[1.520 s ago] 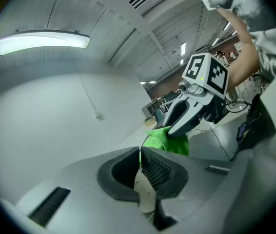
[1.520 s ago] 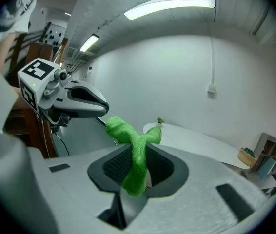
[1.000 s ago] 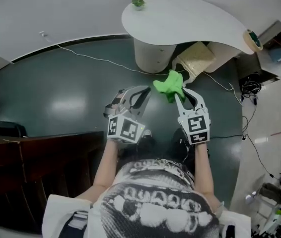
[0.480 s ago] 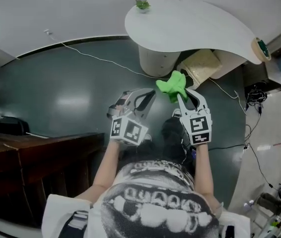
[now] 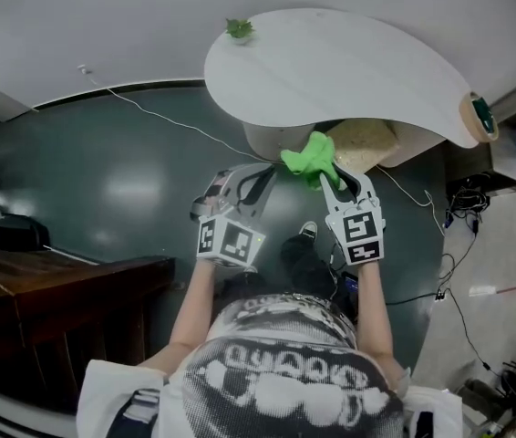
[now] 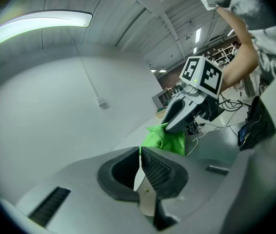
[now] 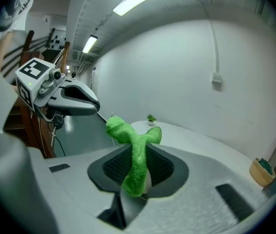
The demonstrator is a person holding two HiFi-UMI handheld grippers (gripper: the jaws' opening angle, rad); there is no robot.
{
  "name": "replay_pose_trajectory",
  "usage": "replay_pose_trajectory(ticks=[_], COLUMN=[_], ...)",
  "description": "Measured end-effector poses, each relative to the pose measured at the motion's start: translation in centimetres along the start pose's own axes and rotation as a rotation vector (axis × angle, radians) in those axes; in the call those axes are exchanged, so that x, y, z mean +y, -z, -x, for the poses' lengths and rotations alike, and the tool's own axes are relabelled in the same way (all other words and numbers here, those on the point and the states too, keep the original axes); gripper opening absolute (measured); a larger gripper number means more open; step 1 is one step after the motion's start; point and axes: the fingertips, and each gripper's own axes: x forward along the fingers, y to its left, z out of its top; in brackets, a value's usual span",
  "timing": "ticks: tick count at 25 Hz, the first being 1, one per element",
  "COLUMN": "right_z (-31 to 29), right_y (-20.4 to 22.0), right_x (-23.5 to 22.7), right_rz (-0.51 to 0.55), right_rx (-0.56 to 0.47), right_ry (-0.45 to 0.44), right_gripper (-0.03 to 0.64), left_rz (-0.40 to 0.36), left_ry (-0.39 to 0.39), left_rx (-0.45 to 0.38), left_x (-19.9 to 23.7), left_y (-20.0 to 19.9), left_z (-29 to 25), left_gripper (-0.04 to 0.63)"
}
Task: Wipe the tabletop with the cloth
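The cloth [image 5: 311, 161] looks soft, light and limp. It will fold and trail, so a pinch at its bunched middle suits it. That is where the right tongs [image 5: 333, 177] clamp it, in the air by the table's [image 5: 349, 71] near edge. The left tongs [image 5: 263, 173] are closed on nothing, also short of that edge. A round thing [image 5: 482, 117] at the table's right end is too small to identify.
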Motion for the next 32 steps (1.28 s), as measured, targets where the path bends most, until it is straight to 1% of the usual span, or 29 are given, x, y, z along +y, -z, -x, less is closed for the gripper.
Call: replay_pose_trajectory(ticks=[6, 11, 22, 27, 32], right_z=[-1.1, -1.6, -2.4, -3.6, -5.8], right_y=[0.6, 1.3, 2.3, 2.7, 2.4], right_x=[-7.3, -10.7, -14.3, -15.5, -16.9], right_rz=[0.004, 0.004, -0.037, -0.053, -0.058], right_rx=[-0.019, -0.035, -0.042, -0.035, -0.028], right_ry=[-0.035, -0.064, -0.071, -0.066, -0.060], right_gripper=[0.084, 0.084, 0.084, 0.084, 0.084], left_rz=[-0.013, -0.019, -0.032, -0.034, -0.033], left_ry=[-0.035, -0.049, -0.007, 0.016, 0.026], left_rx=[0.018, 0.042, 0.075, 0.088, 0.082], left_x=[0.0, -0.2, -0.7, -0.3, 1.3], left_y=[-2.6, -4.5, -5.8, -5.2, -4.4], left_z=[-6.4, -9.7, -13.1, -14.7, -17.0], left_gripper=[0.011, 0.011, 0.011, 0.011, 0.011])
